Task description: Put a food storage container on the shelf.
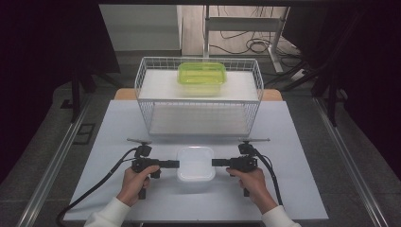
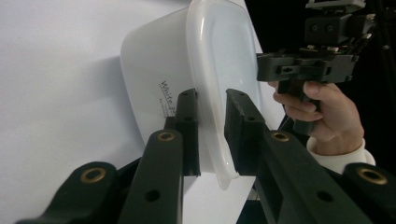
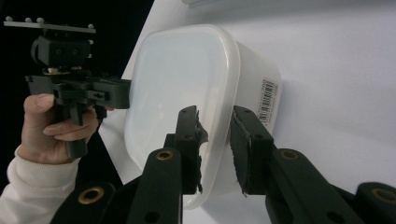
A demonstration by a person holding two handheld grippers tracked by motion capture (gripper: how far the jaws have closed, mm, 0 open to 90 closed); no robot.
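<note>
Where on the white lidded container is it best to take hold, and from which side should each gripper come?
Grip the white container at its protruding lid rim, one gripper from each short side, level with the table. The rim overhangs the smooth, tapering walls, so jaws can straddle it. The left gripper and right gripper already straddle opposite rims this way; whether the pads press yet is unclear.

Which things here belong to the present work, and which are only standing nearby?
In the work:
- white container
- left claw, jaws on its rim
- right claw, jaws on the opposite rim

Standing nearby:
- wire basket
- green container on it
</note>
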